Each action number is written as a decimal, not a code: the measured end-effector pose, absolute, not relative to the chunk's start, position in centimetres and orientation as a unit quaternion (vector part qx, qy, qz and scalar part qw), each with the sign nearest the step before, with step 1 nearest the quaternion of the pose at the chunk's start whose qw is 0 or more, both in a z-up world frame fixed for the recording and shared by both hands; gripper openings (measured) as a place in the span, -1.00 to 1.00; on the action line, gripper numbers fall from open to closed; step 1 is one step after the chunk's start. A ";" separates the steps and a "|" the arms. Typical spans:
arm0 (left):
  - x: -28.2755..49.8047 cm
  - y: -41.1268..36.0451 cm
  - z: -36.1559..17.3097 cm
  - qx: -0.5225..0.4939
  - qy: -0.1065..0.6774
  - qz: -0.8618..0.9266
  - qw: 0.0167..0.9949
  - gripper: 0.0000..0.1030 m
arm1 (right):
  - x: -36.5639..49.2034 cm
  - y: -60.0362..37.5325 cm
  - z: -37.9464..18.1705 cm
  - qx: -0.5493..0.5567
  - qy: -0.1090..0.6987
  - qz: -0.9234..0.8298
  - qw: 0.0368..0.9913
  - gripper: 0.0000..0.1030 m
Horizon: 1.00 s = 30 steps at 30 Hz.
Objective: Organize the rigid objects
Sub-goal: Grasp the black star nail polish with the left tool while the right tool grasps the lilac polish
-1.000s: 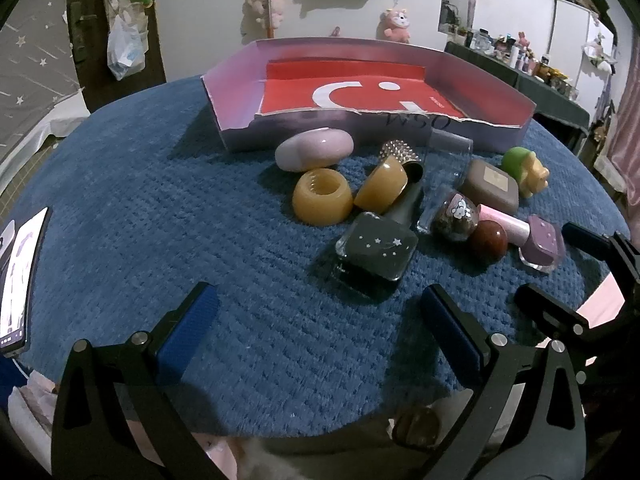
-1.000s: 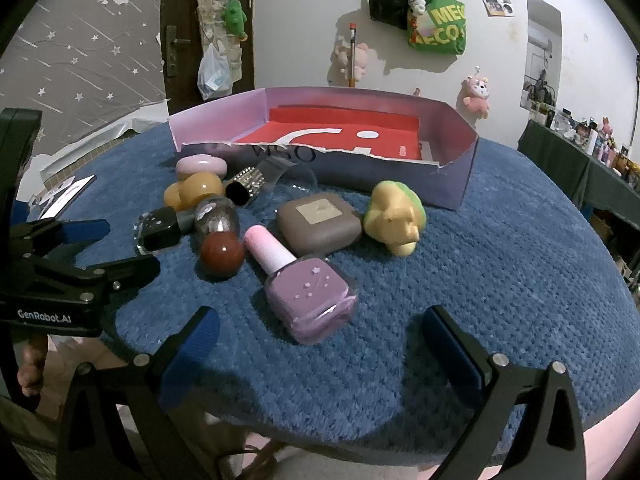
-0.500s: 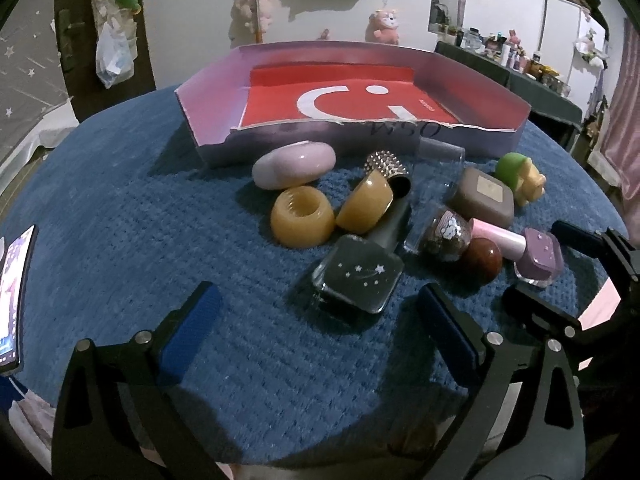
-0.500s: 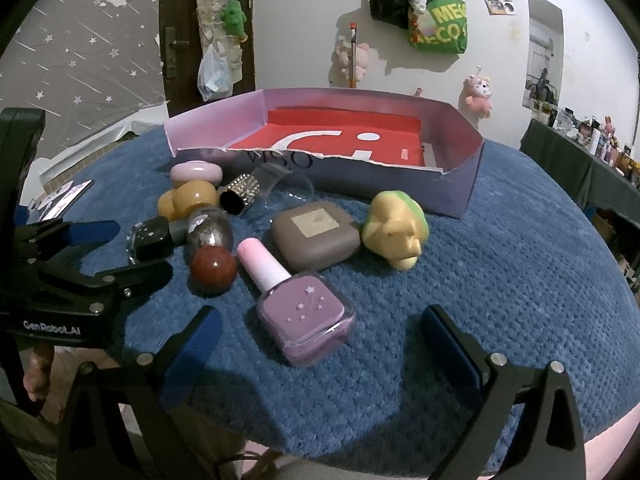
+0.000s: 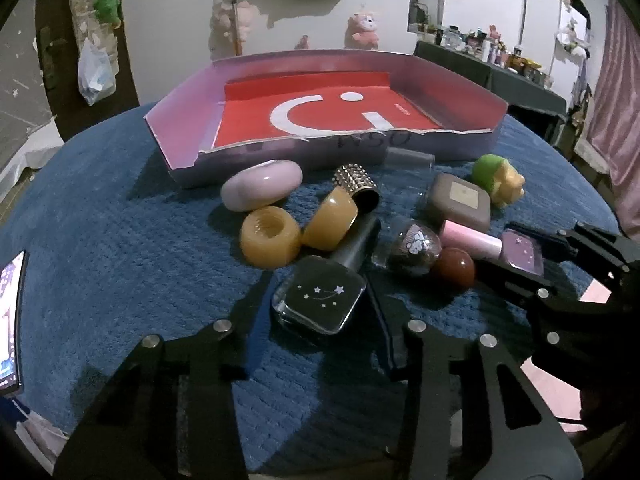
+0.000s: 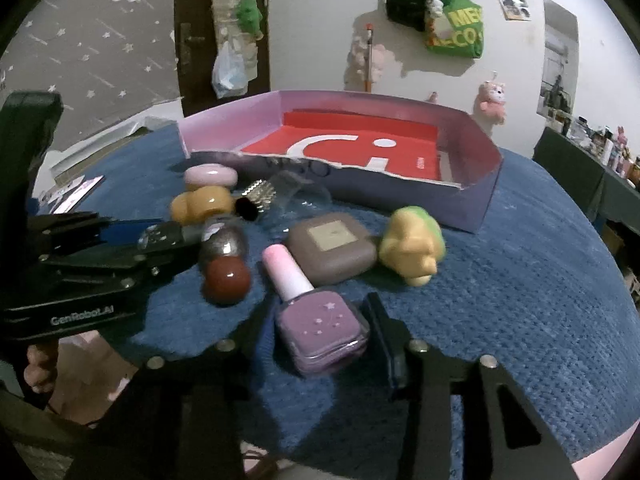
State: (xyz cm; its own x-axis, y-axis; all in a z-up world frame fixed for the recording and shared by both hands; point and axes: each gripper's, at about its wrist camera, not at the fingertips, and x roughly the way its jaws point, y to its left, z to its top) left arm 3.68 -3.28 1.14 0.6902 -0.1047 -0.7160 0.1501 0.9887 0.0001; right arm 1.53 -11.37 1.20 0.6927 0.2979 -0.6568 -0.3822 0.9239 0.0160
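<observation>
left gripper: jaws closing around black bottle, spread wide 1 s earlier | bottle flat on blue counter, cap toward red box | right gripper: jaws closing around purple bottle, cap pointing away-left

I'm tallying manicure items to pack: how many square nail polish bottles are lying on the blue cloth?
2. The dark bottle lies between the left claw's closing jaws; the purple bottle lies between the right claw's closing jaws. Others might be hidden.
</observation>
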 end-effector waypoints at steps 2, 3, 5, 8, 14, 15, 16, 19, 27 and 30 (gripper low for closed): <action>3.4 -3.2 1.2 0.029 0.387 -0.071 0.919 -0.20 | 1.5 -11.3 1.3 -0.060 0.348 0.185 0.917 -0.12; 3.3 -3.1 1.3 0.026 0.388 -0.073 0.919 -0.20 | 1.5 -11.6 1.4 -0.049 0.350 0.187 0.916 -0.12; 3.1 -3.0 1.4 0.020 0.388 -0.076 0.918 -0.21 | 1.4 -12.0 1.5 -0.034 0.354 0.189 0.915 -0.12; 2.7 -2.8 1.8 0.020 0.383 -0.076 0.920 -0.21 | 1.1 -12.2 1.8 -0.026 0.351 0.192 0.916 -0.12; 2.0 -2.6 2.6 0.017 0.370 -0.076 0.926 -0.21 | 0.3 -12.2 3.0 -0.020 0.337 0.202 0.919 -0.12; 1.9 -2.5 2.8 0.016 0.368 -0.075 0.927 -0.21 | 0.2 -12.2 3.2 -0.019 0.335 0.204 0.920 -0.12; 1.8 -2.4 2.9 0.016 0.366 -0.074 0.927 -0.21 | 0.1 -12.1 3.4 -0.018 0.333 0.206 0.920 -0.12; 1.6 -2.3 3.3 0.014 0.361 -0.073 0.930 -0.21 | 0.1 -12.1 4.0 -0.012 0.328 0.209 0.921 -0.12; 1.7 -1.7 4.8 0.012 0.341 -0.065 0.938 -0.21 | 0.2 -12.3 5.8 -0.015 0.305 0.213 0.928 -0.12; 1.9 -1.5 5.3 0.013 0.336 -0.061 0.940 -0.21 | 0.7 -12.3 6.4 -0.014 0.299 0.216 0.929 -0.12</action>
